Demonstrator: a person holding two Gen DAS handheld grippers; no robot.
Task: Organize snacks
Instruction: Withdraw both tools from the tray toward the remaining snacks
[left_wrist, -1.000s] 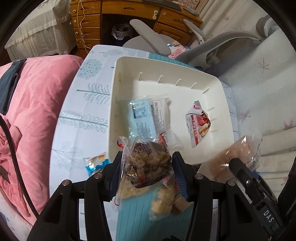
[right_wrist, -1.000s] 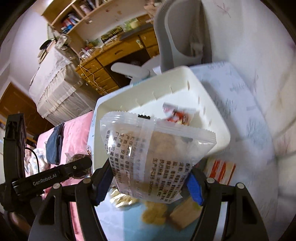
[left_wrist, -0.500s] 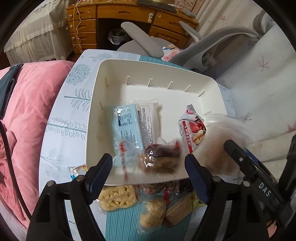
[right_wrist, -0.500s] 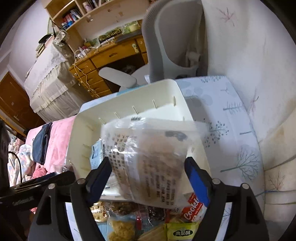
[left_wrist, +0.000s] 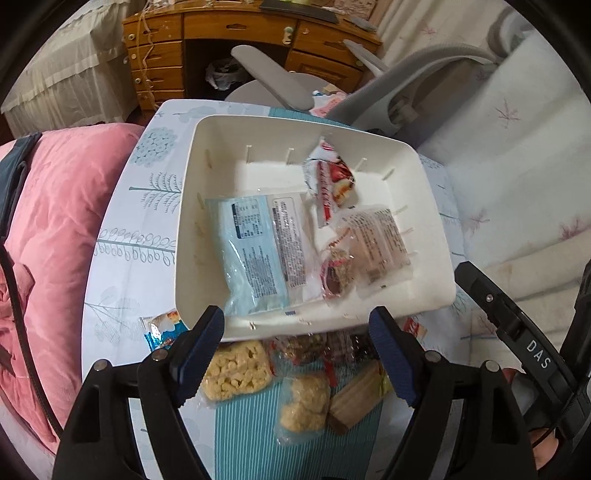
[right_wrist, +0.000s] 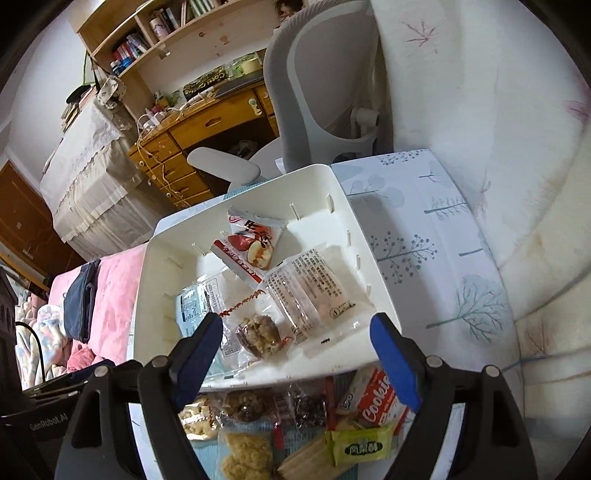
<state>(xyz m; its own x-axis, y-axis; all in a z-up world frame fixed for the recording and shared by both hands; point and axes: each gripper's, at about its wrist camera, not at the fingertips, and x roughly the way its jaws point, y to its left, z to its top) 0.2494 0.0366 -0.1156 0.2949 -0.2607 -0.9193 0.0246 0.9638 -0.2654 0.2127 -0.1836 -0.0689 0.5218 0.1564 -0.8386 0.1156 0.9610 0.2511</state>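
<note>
Two grippers, both with jaws spread wide and holding nothing, hang over the near edge of a white plastic bin (left_wrist: 192, 192). Left gripper (left_wrist: 295, 354): its blue-padded fingers (left_wrist: 199, 343) frame the bin's near wall and the loose snacks just in front of it; the black body of the right gripper shows at the right edge of this view. Right gripper (right_wrist: 297, 356): same spread pose, angled down over the bin's near rim.

Inside the bin lie four packets. A light-blue packet (left_wrist: 251, 254) with printed text lies flat toward the left wall. A clear packet with black print (right_wrist: 310, 288) lies toward the right wall. Between and in front of these sits a clear-wrapped chocolate-oat cluster (right_wrist: 258, 334) with a red zigzag seal. A red-and-white packet picturing apple slices (right_wrist: 251, 243) rests toward the far wall, partly tilted.

Outside the bin, on the tree-patterned tablecloth (right_wrist: 424, 236) and a teal striped mat (left_wrist: 251, 435), unsorted snacks lie close together: a pale puffed-grain bar (left_wrist: 236, 369), a second, smaller grain cake (left_wrist: 303, 402), a tan wafer block (left_wrist: 354, 398), a red "Cookie" packet (right_wrist: 376, 398), a green-yellow wrapped sweet (right_wrist: 364, 445), and a small blue packet (left_wrist: 162, 328) at the bin's near-left corner.

Surroundings: pink quilt (left_wrist: 48, 229) to the left, grey office chair (right_wrist: 325, 92) and wooden desk (left_wrist: 207, 44) beyond the table.
</note>
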